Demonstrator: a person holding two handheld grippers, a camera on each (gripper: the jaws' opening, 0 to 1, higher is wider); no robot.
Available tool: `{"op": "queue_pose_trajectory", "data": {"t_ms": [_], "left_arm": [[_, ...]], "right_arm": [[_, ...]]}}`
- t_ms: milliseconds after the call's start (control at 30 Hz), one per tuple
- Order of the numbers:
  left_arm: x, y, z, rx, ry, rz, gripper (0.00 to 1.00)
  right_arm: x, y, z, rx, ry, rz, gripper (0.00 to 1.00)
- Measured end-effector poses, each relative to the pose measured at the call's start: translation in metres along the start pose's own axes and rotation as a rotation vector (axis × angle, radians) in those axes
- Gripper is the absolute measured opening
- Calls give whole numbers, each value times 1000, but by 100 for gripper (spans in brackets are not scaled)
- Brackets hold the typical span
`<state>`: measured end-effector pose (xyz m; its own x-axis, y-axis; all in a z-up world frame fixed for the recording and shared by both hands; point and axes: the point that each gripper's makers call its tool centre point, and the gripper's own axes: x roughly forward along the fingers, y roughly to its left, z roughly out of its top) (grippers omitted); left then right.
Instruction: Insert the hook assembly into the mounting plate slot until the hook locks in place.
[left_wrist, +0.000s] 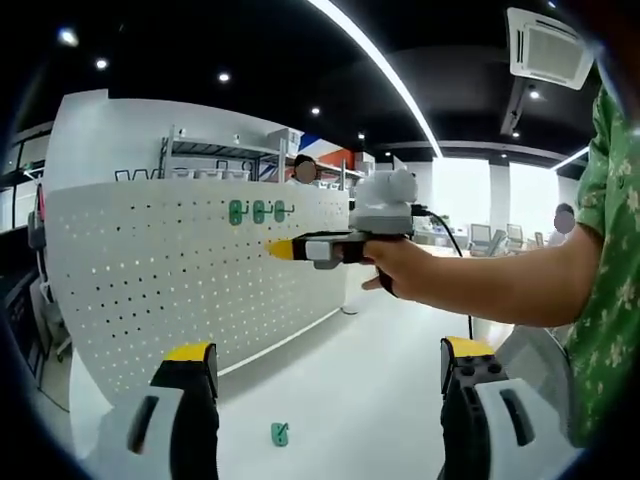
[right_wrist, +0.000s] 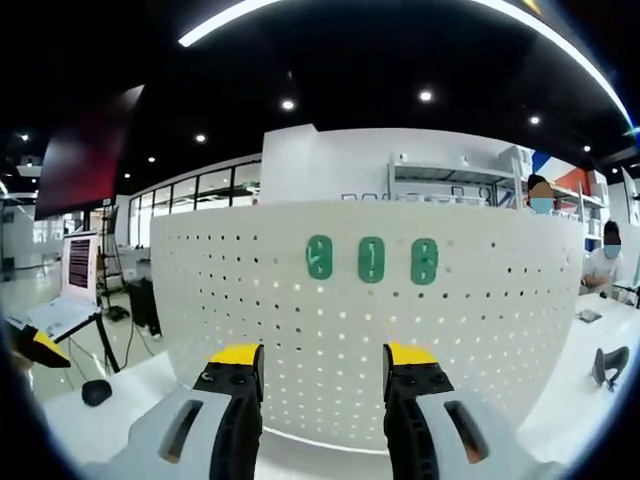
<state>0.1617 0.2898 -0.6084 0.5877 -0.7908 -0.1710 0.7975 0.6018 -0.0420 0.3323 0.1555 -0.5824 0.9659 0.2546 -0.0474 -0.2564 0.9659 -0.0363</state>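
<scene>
A white pegboard mounting plate (right_wrist: 300, 330) stands upright on the white table (left_wrist: 340, 420). Three green hooks (right_wrist: 371, 259) hang in a row on its upper part; they also appear as the green hooks (left_wrist: 258, 211) in the left gripper view. One more green hook (left_wrist: 280, 433) lies loose on the table in front of the board. My left gripper (left_wrist: 328, 350) is open and holds nothing, above the table. My right gripper (right_wrist: 323, 355) is open and empty, facing the board below the row. In the left gripper view a hand holds the right gripper (left_wrist: 285, 249), its yellow tips close to the board.
A laptop on a stand (right_wrist: 78, 265) and a small black object (right_wrist: 97, 392) sit left of the board. A yellow-and-black tip of the left gripper (right_wrist: 40, 347) shows at the far left. Shelving (right_wrist: 450, 180) and seated people are behind. A green sleeve (left_wrist: 610, 250) is on the right.
</scene>
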Motion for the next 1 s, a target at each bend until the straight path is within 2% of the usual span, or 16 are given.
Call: {"op": "queue_pose_trajectory", "data": {"t_ms": [800,1000], "left_arm": [[-1,-20,-5,-1,14,27,95],[-1,-25,-8,-5,18,35,95]], "right_arm": [[-42,4,-21,-13,24,52,48],[-53,3,-31,-5,42,72,48]]}}
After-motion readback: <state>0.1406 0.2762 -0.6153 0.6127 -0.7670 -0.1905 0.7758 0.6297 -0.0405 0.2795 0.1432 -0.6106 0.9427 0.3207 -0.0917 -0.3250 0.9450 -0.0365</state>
